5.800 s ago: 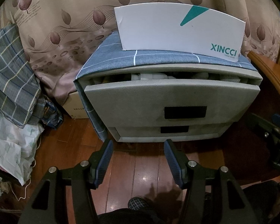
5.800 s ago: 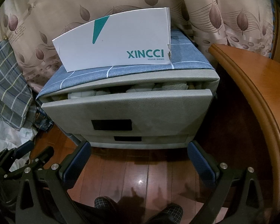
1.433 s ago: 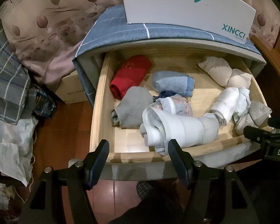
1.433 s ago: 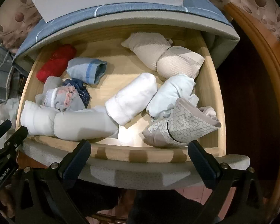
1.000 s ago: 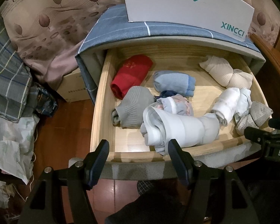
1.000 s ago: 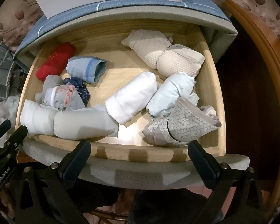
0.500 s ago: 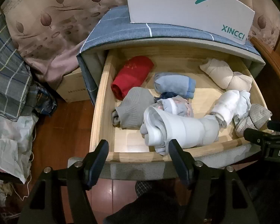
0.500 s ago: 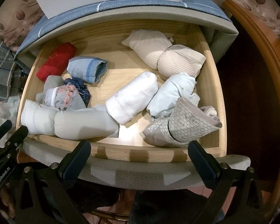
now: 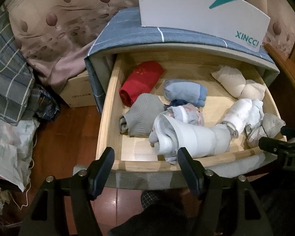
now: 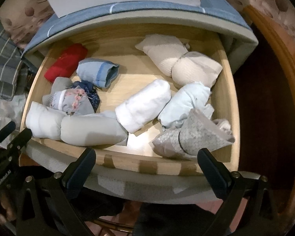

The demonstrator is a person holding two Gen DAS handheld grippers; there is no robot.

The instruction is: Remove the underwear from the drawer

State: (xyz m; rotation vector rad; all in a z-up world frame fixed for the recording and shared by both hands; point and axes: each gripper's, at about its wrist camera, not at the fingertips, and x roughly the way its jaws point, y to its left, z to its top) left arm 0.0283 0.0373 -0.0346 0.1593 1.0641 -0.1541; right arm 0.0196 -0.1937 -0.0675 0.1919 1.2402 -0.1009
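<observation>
The top drawer (image 9: 147, 164) (image 10: 147, 167) of a grey cabinet stands pulled out, its wooden inside full of several rolled underwear pieces. A red roll (image 9: 141, 81) (image 10: 66, 64) lies at the back left, a light blue one (image 9: 184, 91) (image 10: 97, 71) beside it, a grey one (image 9: 143, 116) in front. A long pale grey roll (image 9: 194, 139) (image 10: 92, 128) lies against the front wall, a white roll (image 10: 143, 105) mid-drawer, a patterned grey piece (image 10: 194, 135) front right. My left gripper (image 9: 145, 169) hovers open over the front edge. My right gripper (image 10: 145, 169) is open too, wide, holding nothing.
A white XINCCI shoebox (image 9: 202, 13) stands on the blue checked cloth (image 9: 127, 37) over the cabinet top. A cardboard box (image 9: 78, 92), checked fabric (image 9: 7, 74) and plastic bags (image 9: 7, 143) crowd the wooden floor at left. A curved wooden furniture edge (image 10: 281, 78) runs along the right.
Several seconds ago the drawer was nearly closed; it now stands pulled out. Over the last second both grippers have stayed open in almost the same place.
</observation>
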